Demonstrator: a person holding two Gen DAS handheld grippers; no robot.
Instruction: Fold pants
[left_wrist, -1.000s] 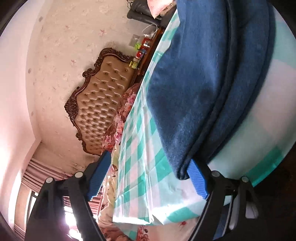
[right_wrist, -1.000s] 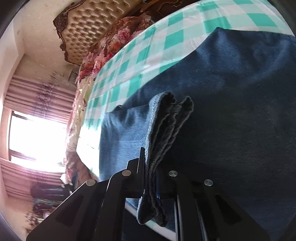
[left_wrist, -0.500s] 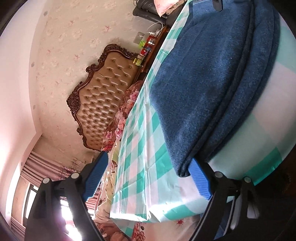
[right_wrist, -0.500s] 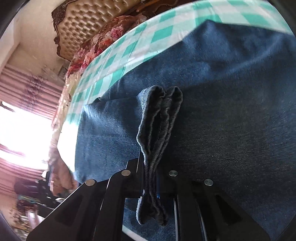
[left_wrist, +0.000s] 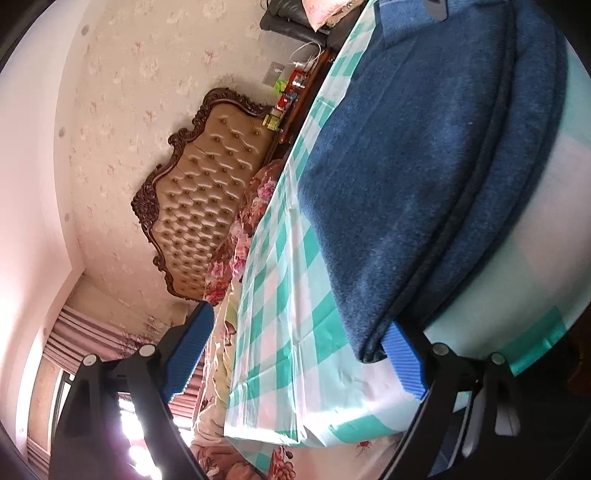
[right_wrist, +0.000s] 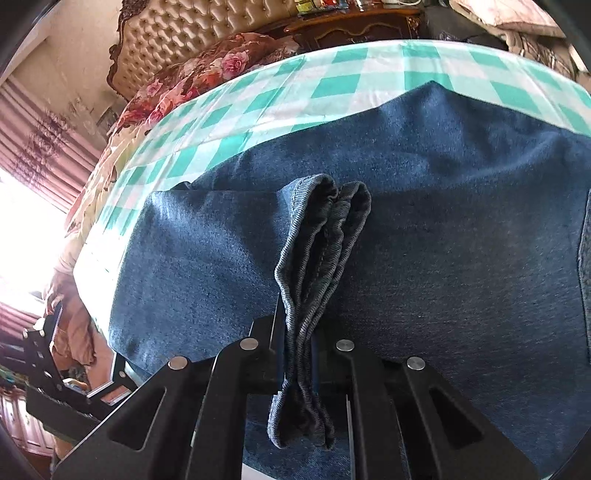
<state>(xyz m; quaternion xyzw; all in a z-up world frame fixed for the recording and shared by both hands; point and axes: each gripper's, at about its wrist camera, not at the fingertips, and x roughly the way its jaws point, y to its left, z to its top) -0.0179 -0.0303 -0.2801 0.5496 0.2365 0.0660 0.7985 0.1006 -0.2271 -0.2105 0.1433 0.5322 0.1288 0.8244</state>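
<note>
Blue denim pants (left_wrist: 417, 177) lie folded on a table with a green-and-white checked cloth (left_wrist: 280, 295). My left gripper (left_wrist: 295, 354) is open, at the near corner of the folded pants; one blue pad (left_wrist: 402, 362) touches the fold edge, the other pad (left_wrist: 188, 347) stands off the table. My right gripper (right_wrist: 297, 332) is shut on a bunched hem of the pants (right_wrist: 317, 258) and holds it over the spread denim (right_wrist: 461, 229). The left gripper's black frame also shows in the right wrist view (right_wrist: 48, 365), at the far left.
A tufted brown headboard (left_wrist: 207, 192) and floral bedding (left_wrist: 240, 236) stand beyond the table. A dark wooden cabinet (right_wrist: 354, 22) with small items is at the back. Striped curtains and a bright window (right_wrist: 26, 192) are on the left. The table's edge (left_wrist: 266, 432) is close.
My right gripper has carried the bunched hem further over the pants, so more checked cloth shows behind. My left gripper has shifted slightly and stays open at the fold corner.
</note>
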